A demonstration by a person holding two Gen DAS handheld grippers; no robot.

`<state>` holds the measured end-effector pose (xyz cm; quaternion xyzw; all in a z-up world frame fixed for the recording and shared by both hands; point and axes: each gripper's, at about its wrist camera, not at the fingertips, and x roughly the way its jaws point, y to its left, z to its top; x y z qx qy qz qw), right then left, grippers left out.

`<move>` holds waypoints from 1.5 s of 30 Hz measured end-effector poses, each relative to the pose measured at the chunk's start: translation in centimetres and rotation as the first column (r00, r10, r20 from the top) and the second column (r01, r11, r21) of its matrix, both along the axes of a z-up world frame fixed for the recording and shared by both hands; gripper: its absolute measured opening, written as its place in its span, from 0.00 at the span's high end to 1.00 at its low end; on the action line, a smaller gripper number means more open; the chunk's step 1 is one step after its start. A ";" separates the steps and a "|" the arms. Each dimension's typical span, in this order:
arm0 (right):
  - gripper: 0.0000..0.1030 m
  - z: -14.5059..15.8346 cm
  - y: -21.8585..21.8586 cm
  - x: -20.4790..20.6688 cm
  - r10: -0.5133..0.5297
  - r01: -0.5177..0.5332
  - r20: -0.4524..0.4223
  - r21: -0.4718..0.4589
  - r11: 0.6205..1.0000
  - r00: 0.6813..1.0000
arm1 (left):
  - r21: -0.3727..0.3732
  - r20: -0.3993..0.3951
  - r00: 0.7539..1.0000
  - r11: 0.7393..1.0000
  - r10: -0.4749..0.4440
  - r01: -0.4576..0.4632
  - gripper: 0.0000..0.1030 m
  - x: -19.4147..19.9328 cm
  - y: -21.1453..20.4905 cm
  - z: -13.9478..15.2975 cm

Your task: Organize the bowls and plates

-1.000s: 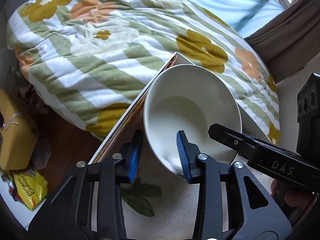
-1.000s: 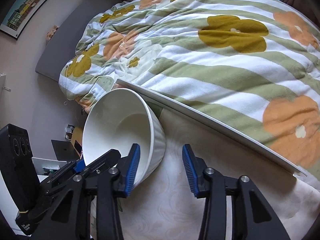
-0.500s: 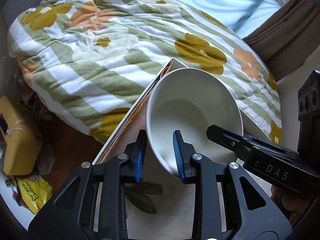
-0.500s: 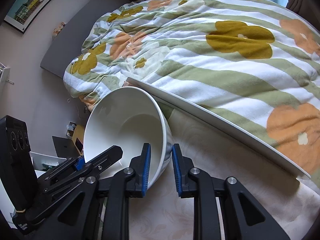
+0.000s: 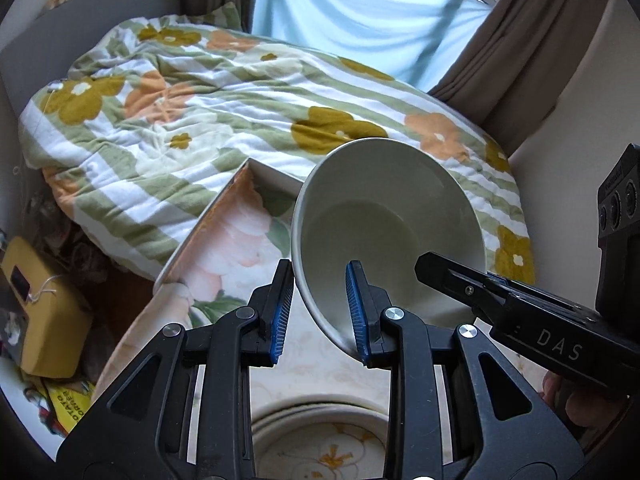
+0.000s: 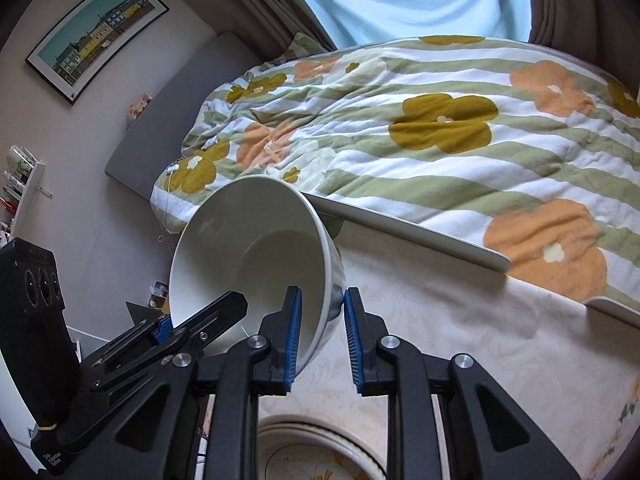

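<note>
A white bowl (image 5: 384, 216) hangs tilted in the air above the table, its opening turned toward both cameras. My left gripper (image 5: 319, 314) is shut on the near rim, one blue pad inside the bowl and one outside. My right gripper (image 6: 323, 334) is shut on the bowl (image 6: 248, 248) at another part of the rim, gripping the same way. Each view shows the other gripper reaching into the bowl: the right gripper (image 5: 444, 276) and the left gripper (image 6: 224, 308). Below the fingers lies a flower-patterned plate (image 5: 320, 444), also the plate (image 6: 304, 452) in the right wrist view.
The table (image 6: 460, 340) has a pale floral cloth and a raised white edge (image 5: 200, 224). Behind it lies a bed with a flowered, striped duvet (image 5: 224, 120). On the floor at left sit a yellow box (image 5: 40, 320) and a snack packet (image 5: 68, 404).
Both grippers closed on the bowl's rim, then rose with it. The bowl has left the table, and the patterned plate has come into view underneath.
</note>
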<state>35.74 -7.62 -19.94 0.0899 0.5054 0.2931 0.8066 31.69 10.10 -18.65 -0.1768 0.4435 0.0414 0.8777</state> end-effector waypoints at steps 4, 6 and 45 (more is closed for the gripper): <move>0.81 2.6 -4.8 -4.3 -0.048 0.047 0.042 0.011 0.999 0.998 | 0.012 0.034 0.998 0.999 -0.047 0.047 0.77 -3.2 -5.1 2.7; 0.81 3.5 -7.3 -6.4 -0.077 0.077 0.056 0.014 0.997 0.995 | 0.013 0.042 0.996 0.997 -0.078 0.078 0.77 -4.7 -7.8 3.6; 0.81 -6.0 -29.2 -22.3 -0.489 0.477 -0.160 -0.109 0.872 0.858 | 0.015 -0.268 0.807 0.836 -0.525 0.549 0.77 -11.6 -35.1 -6.6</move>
